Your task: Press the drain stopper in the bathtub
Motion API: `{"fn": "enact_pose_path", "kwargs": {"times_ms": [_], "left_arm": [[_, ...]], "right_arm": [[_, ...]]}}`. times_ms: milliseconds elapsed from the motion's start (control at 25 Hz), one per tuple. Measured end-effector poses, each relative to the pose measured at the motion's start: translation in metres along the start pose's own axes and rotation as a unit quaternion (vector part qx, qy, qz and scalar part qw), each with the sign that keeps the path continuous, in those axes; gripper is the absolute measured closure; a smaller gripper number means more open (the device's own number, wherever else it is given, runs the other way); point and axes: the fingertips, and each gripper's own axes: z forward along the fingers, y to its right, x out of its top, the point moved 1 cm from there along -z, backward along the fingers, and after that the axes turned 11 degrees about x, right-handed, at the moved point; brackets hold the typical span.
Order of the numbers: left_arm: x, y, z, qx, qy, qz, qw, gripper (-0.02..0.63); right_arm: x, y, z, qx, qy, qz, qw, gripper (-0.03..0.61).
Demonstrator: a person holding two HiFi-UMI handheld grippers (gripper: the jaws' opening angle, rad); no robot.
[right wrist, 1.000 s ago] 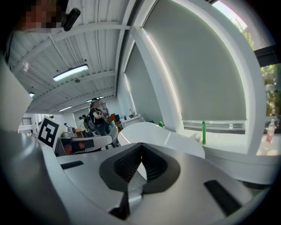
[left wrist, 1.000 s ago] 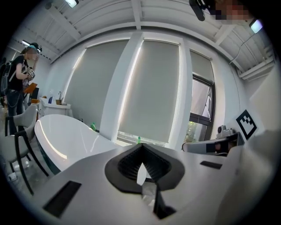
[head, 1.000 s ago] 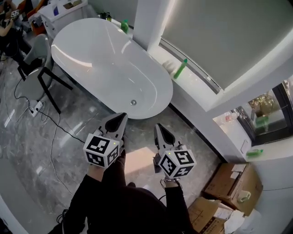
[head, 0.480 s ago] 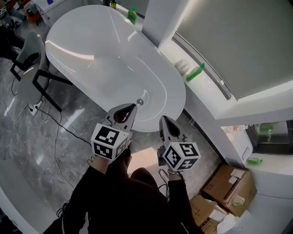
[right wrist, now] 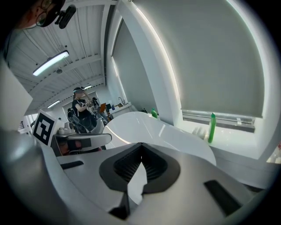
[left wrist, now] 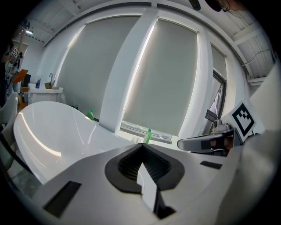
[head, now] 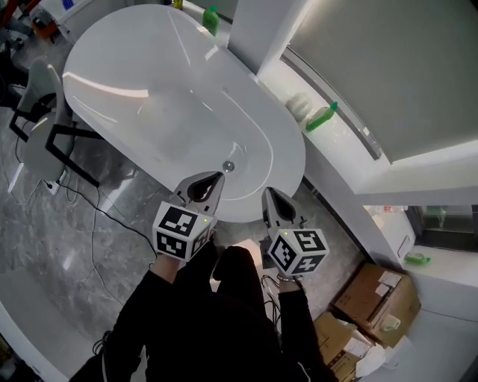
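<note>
A white oval bathtub (head: 127,67) fills the upper left of the head view, with a small round metal drain stopper (head: 228,166) on its floor near the near end. My left gripper (head: 218,177) is shut and empty, its tip over the tub's near end just short of the stopper. My right gripper (head: 268,193) is shut and empty too, over the tub's near rim to the right. The tub (left wrist: 52,127) lies beyond the closed jaws in the left gripper view, and the tub (right wrist: 145,127) in the right gripper view. The stopper is hidden in both gripper views.
A windowsill (head: 351,145) right of the tub holds a green bottle (head: 321,117); another green bottle (head: 211,19) stands at the tub's far end. A chair (head: 37,142) and cables (head: 89,216) are on the floor at left. Cardboard boxes (head: 373,298) sit at right. A person (right wrist: 81,112) stands far off.
Both grippers have moved forward to the tub's near end; the left tip now sits close to the drain stopper. Both stay shut.
</note>
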Motion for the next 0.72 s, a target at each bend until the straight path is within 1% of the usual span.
{"fn": "enact_pose_path", "kwargs": {"times_ms": [200, 400, 520, 720], "left_arm": [[-0.022, -0.001, 0.033, 0.002, -0.037, 0.001, 0.9993, 0.606], [-0.037, -0.004, 0.076, 0.016, -0.063, -0.004, 0.9979, 0.606], [-0.047, -0.009, 0.105, 0.034, -0.077, -0.011, 0.9964, 0.606], [-0.066, -0.019, 0.166, 0.076, -0.09, -0.021, 0.9928, 0.606]], "right_arm": [[-0.009, 0.027, 0.008, -0.005, -0.025, 0.003, 1.0, 0.577], [-0.009, 0.068, 0.025, 0.004, -0.046, 0.007, 0.999, 0.577], [-0.005, 0.09, 0.042, 0.02, -0.06, 0.001, 0.998, 0.577], [0.0, 0.139, 0.077, 0.048, -0.089, -0.004, 0.995, 0.577]]}}
